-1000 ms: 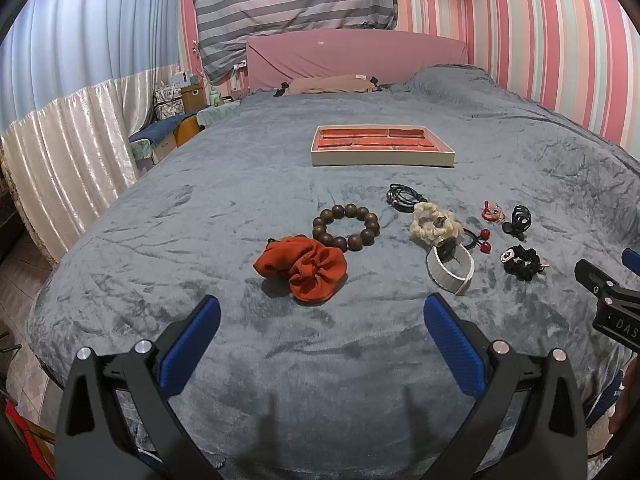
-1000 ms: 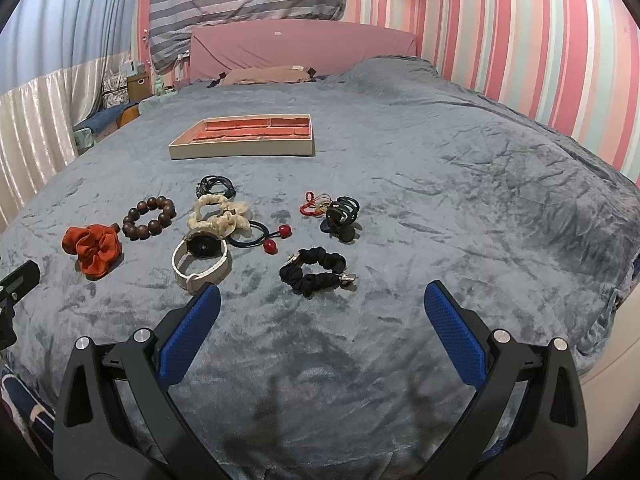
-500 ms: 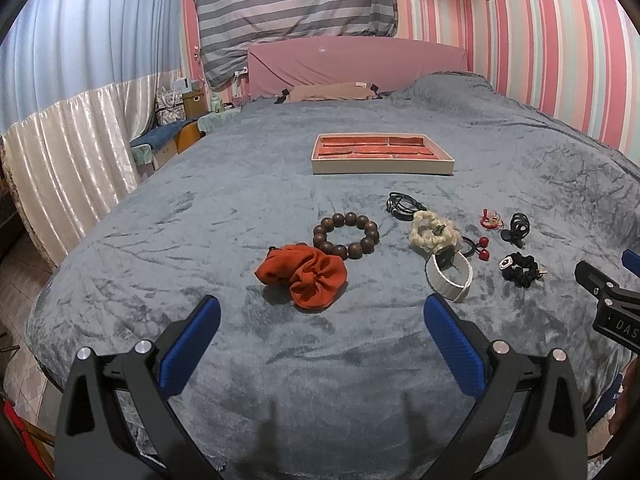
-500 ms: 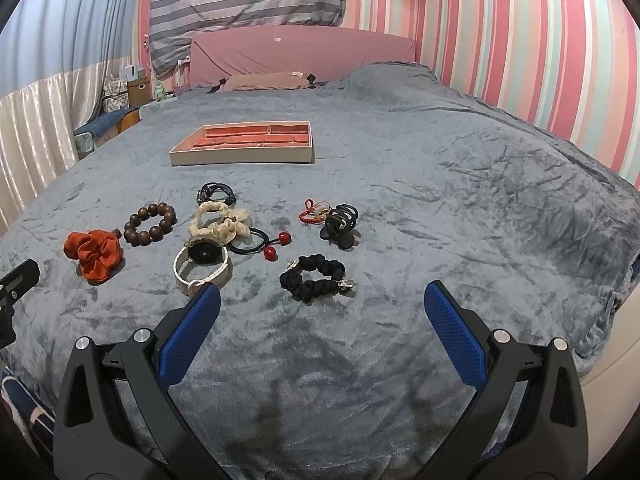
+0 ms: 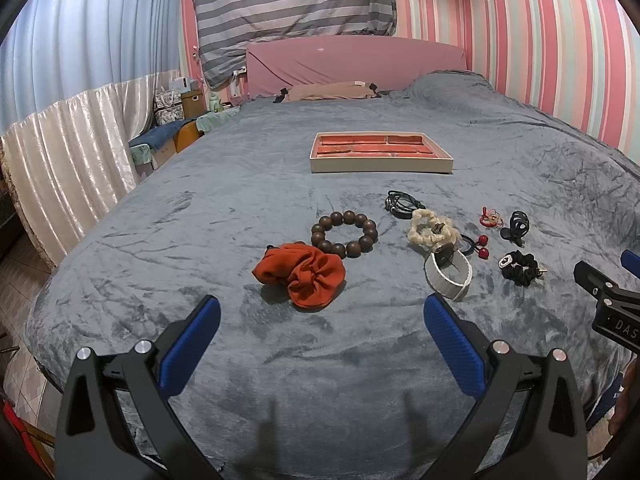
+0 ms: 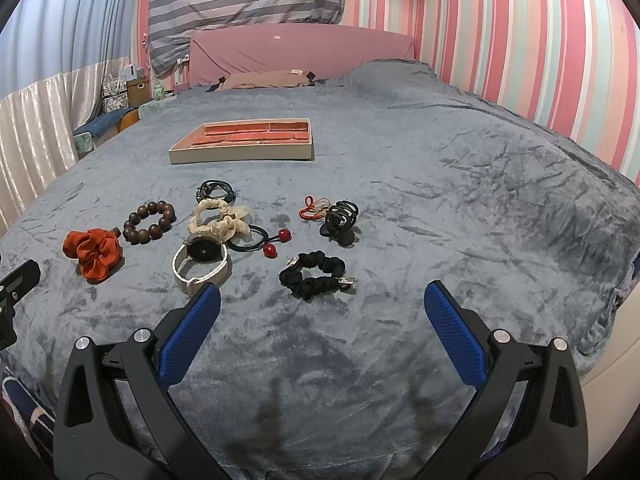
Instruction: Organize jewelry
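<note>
Orange scrunchie [image 5: 302,274] lies just beyond left tool [image 5: 320,316] (spread).

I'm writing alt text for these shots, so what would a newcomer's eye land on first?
First the orange scrunchie, bright against the grey blanket, lying near the left gripper with a wooden bead bracelet just behind it. Next the scatter of hair ties and a white-strapped watch to the right of those, before the right gripper. Beyond them sits the shallow cream tray with its orange-red lining; both grippers' jaws are wide open.
</note>
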Motion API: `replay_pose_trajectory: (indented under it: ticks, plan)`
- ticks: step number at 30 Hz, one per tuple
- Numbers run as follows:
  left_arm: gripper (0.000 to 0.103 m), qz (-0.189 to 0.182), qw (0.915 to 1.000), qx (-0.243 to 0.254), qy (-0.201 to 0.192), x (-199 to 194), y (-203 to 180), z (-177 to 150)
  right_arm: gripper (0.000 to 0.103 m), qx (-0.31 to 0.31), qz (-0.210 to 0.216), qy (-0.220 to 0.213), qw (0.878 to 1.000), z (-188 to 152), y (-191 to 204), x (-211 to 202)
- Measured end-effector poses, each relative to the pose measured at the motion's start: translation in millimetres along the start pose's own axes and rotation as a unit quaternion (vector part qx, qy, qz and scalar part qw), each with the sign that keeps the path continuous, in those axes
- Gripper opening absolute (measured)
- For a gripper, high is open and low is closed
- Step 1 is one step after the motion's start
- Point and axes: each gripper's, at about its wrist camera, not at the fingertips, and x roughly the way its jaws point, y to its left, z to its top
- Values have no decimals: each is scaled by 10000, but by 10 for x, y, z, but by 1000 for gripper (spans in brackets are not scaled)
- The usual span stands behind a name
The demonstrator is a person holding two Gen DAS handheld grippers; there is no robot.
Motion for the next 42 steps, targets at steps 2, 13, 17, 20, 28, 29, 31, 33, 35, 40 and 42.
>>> replay_pose_trajectory:
  ticks: [2,13,17,20,28,29,31,33,35,40,42]
  plan:
    - [99,-3,10000,0,0,0,0,0,99,6,1,2,10000,-10,-2,7]
    - [99,-33,10000,-57,-36,11,4,-30,99,-4,144,-55,9999,-56,18,36]
    - [99,-15,9999,-105,-114,51,22,-51,99,-78,167,-209,9996,-47,37,41]
    - [99,94,9999,-37,-109,142,30,-49,99,-223,65,-320,9992,-20,41,110]
    - [99,165,9999,-15,-40,452,191,-22,99,34,326,-102,9994,77,-134,500]
    - [99,153,9999,12,-19,513,198,-12,99,28,378,-165,9991,78,-146,551]
    - [99,115,9999,53,36,617,212,6,99,-26,322,-173,9993,80,-141,651]
    - [99,120,9999,74,42,727,220,24,99,-153,144,-170,9996,84,-107,784]
    - [99,104,9999,47,14,791,244,44,99,-232,-3,-193,9995,81,-87,893]
    - [99,103,9998,-88,-108,950,348,70,99,-172,-184,-33,9997,60,-148,1108]
    - [99,96,9998,-142,-69,1037,398,68,99,-124,-230,33,9997,42,-195,1175]
